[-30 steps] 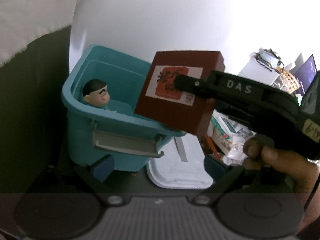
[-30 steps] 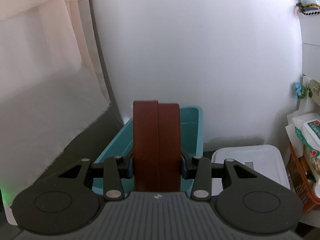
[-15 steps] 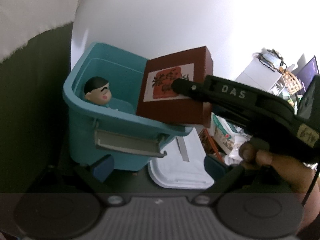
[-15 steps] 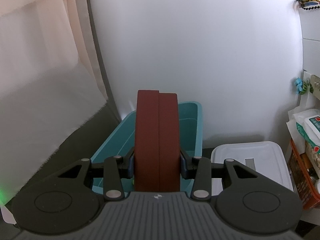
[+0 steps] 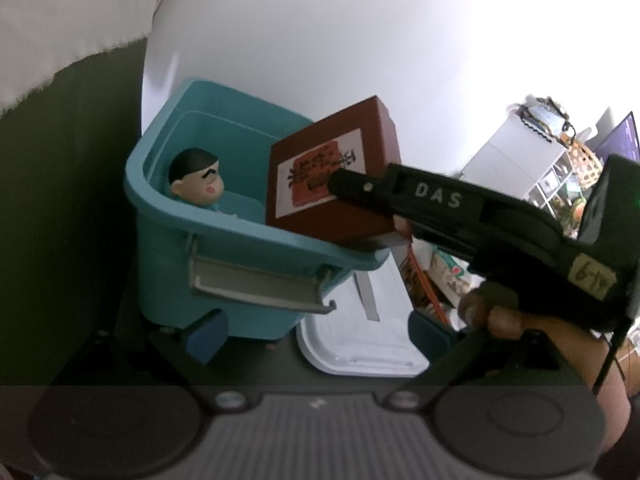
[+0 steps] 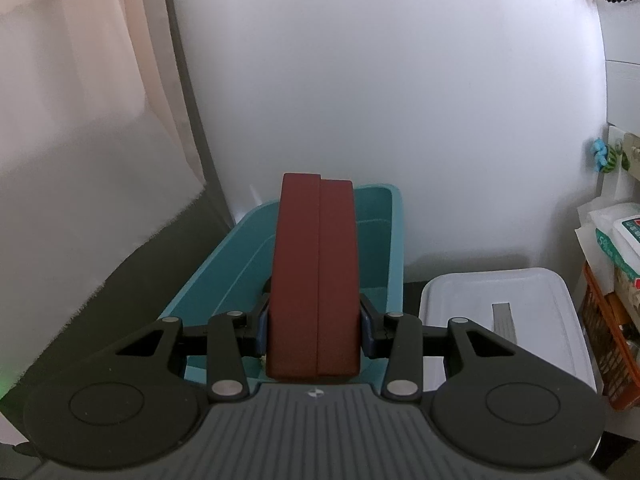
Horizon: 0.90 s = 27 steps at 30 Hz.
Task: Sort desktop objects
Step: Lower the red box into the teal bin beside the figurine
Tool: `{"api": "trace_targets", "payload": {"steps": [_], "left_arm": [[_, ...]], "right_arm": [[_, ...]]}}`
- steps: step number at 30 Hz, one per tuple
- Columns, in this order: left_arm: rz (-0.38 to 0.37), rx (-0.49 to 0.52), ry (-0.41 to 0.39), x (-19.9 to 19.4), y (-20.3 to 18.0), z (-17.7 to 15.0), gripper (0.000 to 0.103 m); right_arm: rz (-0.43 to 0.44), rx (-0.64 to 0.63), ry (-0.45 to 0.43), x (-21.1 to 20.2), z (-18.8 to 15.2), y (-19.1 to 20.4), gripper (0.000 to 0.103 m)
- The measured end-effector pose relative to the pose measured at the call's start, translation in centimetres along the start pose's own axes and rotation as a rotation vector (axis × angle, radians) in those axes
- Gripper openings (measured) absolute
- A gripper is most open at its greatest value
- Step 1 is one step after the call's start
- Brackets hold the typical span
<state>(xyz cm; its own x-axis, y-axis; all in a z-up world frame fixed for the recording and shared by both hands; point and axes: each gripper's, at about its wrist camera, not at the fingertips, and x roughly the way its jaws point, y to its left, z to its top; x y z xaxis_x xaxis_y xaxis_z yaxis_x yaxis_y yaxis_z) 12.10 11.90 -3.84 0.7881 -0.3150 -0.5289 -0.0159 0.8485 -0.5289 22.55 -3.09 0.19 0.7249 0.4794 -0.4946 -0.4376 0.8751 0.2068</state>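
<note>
Brown box (image 6: 314,280) clamped upright in right hand-held gripper (image 6: 314,322), over teal bin (image 6: 376,240).

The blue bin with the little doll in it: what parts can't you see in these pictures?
- Left wrist view: the brown box, clamped in the right gripper, covers the right part of the blue bin.
- Left wrist view: the bin's near wall hides the doll below its head.
- Right wrist view: the box blocks the bin's middle; the doll cannot be seen.
- Left wrist view: the box label's writing is too blurred to read.
</note>
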Motion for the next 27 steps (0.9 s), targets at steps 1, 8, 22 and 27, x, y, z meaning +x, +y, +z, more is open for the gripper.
{"api": "trace_targets", "payload": {"steps": [1,8,22,27], "left_arm": [[-0.001,-0.002,0.001,0.0,0.0,0.0,0.098],[-0.002,-0.005,0.0,0.0,0.1,0.0,0.098],[0.006,-0.011,0.011,0.4,0.4,-0.2,0.098],[0.003,-0.012,0.016,0.5,0.4,-0.2,0.098]], "right_arm": [[-0.001,-0.002,0.003,0.1,0.0,0.0,0.045],[-0.016,-0.014,0.031,1.3,0.1,0.2,0.045],[-0.034,-0.078,0.099,3.1,-0.2,0.8,0.044],[-0.046,-0.106,0.106,3.3,-0.2,1.4,0.045]]}}
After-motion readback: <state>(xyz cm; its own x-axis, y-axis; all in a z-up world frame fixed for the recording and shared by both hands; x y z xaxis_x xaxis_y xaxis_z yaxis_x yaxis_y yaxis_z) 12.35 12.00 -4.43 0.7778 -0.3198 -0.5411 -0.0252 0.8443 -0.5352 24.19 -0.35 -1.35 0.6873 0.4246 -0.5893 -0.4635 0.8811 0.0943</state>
